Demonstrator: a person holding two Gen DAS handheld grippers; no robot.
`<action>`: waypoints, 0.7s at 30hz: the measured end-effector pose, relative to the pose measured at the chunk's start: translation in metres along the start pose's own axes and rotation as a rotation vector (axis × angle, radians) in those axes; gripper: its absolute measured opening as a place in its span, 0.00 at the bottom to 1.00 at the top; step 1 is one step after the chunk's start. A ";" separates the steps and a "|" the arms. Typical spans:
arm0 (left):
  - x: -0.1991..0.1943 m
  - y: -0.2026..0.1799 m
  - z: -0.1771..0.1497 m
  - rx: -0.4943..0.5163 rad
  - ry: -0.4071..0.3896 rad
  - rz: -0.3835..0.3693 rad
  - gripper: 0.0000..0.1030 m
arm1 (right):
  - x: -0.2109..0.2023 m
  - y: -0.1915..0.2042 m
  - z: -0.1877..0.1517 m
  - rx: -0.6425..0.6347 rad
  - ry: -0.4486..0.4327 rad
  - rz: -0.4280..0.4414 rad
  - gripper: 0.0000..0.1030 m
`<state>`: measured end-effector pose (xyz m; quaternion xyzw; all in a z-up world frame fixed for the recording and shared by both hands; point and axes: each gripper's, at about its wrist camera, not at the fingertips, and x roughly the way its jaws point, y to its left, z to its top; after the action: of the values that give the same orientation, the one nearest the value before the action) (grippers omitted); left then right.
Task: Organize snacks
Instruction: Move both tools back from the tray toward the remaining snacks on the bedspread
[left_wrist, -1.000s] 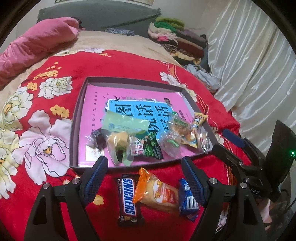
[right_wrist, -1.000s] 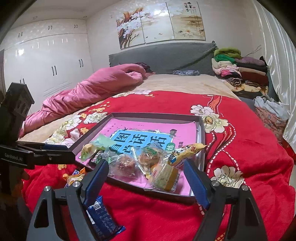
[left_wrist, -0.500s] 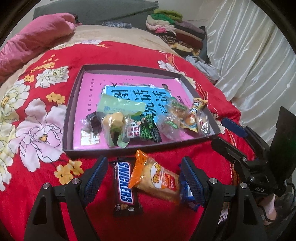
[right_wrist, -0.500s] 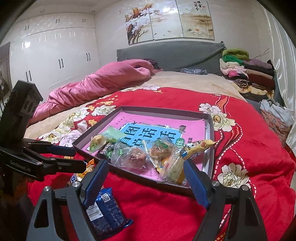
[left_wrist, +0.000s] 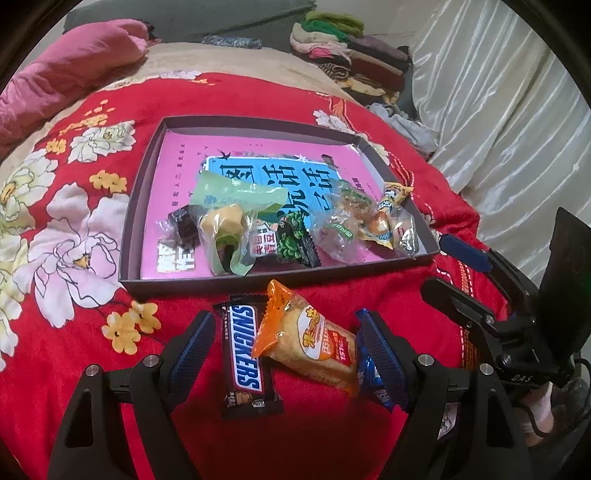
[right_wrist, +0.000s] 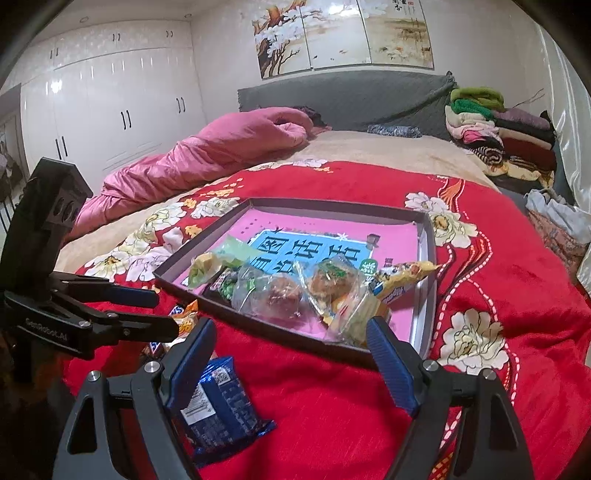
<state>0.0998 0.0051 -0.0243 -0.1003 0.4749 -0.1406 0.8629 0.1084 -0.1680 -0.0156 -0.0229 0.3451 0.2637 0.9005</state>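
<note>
A shallow dark box (left_wrist: 236, 282) (right_wrist: 426, 258) with a pink and blue printed floor lies on the red floral blanket and holds several wrapped snacks, among them a green pouch (left_wrist: 236, 194). In front of its near wall lie a Snickers bar (left_wrist: 244, 354), an orange cake packet (left_wrist: 314, 343) and a blue packet (left_wrist: 369, 376) (right_wrist: 218, 402). My left gripper (left_wrist: 286, 341) hangs open just above the bar and the orange packet, touching neither. My right gripper (right_wrist: 290, 349) is open over the blanket, with the blue packet by its left finger. Each gripper shows in the other's view (left_wrist: 465, 284) (right_wrist: 129, 310).
A crumpled pink quilt (right_wrist: 207, 155) lies at the bed's far left. Folded clothes (right_wrist: 495, 129) are stacked at the far right by the grey headboard (right_wrist: 343, 96). White curtains (left_wrist: 498, 110) hang to the right and white wardrobes (right_wrist: 103, 92) stand at the left.
The left view has tilted down and drawn closer to the Snickers bar and orange packet, which now sit higher between its fingers. The right view has shifted slightly rightward. No snack has moved.
</note>
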 end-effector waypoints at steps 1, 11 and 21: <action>0.000 0.001 0.000 -0.004 0.002 -0.002 0.80 | 0.000 0.000 -0.001 0.000 0.006 0.003 0.80; 0.008 0.007 -0.008 -0.045 0.049 -0.020 0.80 | 0.000 0.006 -0.009 -0.018 0.063 0.042 0.84; 0.015 0.011 -0.014 -0.073 0.077 -0.025 0.80 | 0.008 0.018 -0.016 -0.063 0.121 0.101 0.84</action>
<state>0.0974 0.0096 -0.0464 -0.1322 0.5111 -0.1379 0.8380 0.0942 -0.1524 -0.0303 -0.0496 0.3910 0.3178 0.8623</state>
